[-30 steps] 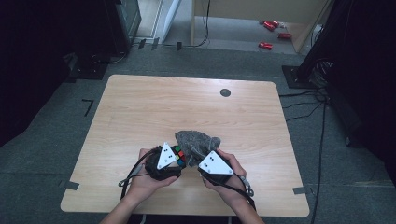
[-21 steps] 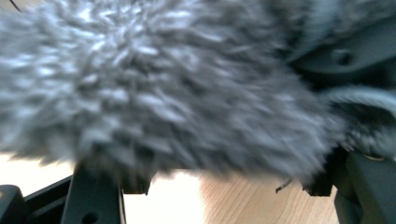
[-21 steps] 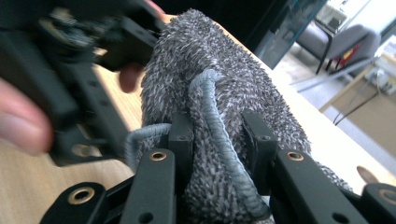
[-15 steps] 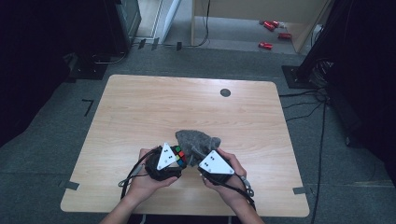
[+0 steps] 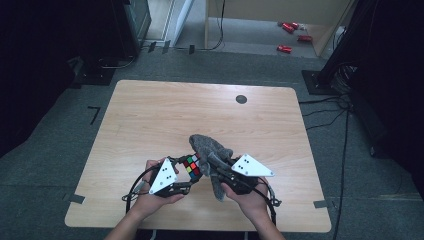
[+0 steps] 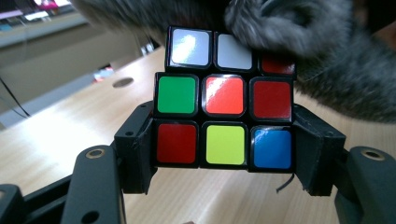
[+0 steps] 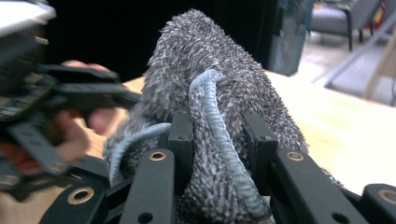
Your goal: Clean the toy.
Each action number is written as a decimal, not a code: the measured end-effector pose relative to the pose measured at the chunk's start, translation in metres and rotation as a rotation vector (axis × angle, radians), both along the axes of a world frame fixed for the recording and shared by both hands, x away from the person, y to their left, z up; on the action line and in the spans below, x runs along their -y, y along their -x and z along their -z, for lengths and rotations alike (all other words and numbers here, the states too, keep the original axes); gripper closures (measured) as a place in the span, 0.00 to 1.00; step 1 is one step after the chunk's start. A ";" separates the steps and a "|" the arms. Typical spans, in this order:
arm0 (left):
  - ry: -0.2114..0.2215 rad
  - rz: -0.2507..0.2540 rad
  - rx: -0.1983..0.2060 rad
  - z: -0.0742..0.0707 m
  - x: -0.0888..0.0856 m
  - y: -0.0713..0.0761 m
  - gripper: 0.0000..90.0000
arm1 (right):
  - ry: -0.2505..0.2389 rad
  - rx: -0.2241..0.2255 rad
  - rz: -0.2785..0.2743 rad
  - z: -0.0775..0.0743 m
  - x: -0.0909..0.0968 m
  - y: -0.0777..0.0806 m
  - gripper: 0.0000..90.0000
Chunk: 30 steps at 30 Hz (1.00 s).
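Grey cloth: a shaggy microfibre cloth (image 5: 212, 155) with a stitched blue-grey hem, bunched between the two grippers near the front edge of the table; in the right gripper view (image 7: 215, 116) it rises in a hump above the jaws, the hem running down its middle.
Cube: a colour-tiled puzzle cube (image 5: 192, 166) with black edges, held above the table top just left of the cloth; in the left gripper view (image 6: 225, 98) the face shown reads white, white, red along the top row, green, orange-red, red in the middle, red, yellow, blue along the bottom.
Contact: the cloth lies against the cube's top right corner and drapes behind it in the left gripper view.
Left gripper: the left gripper (image 6: 225, 151) has its two black pads pressed on the cube's lower sides, jaws held at the cube's width; in the high view (image 5: 186, 175) it sits in the person's left hand under a grey three-cornered plate.
Right gripper: the right gripper (image 7: 217, 140) has its jaws drawn narrow, pinching a fold of the cloth; in the high view (image 5: 220, 172) it lies in the right hand, pointing towards the cube.
Table: pale wooden table (image 5: 165, 115) with rounded corners and a dark round cap (image 5: 241, 99) near its far edge.
Floor: grey carpet (image 5: 60, 150) around the table, black cables (image 5: 330, 112) at the right side.
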<state>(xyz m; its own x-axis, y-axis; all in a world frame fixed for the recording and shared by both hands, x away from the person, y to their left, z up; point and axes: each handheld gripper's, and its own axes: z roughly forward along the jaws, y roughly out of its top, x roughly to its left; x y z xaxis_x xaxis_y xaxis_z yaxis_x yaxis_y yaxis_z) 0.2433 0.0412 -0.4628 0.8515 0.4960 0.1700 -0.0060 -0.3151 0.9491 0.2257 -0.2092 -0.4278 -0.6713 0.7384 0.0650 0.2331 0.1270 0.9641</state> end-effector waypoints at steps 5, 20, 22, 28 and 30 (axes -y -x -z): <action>0.001 -0.007 -0.006 0.002 0.000 -0.002 0.39 | 0.032 -0.081 0.068 0.009 0.010 -0.011 0.78; 0.081 0.011 -0.024 -0.003 -0.010 -0.004 0.39 | 0.014 -0.171 0.068 0.027 0.016 -0.022 0.78; 0.077 0.005 -0.027 -0.002 -0.010 -0.004 0.39 | 0.010 -0.145 0.035 0.024 0.012 -0.019 0.78; 0.075 -0.013 -0.040 -0.002 -0.012 -0.006 0.39 | -0.020 -0.122 -0.021 0.020 0.011 -0.015 0.81; 0.076 -0.015 -0.039 -0.002 -0.012 -0.006 0.39 | -0.016 -0.118 -0.030 0.021 0.010 -0.014 0.81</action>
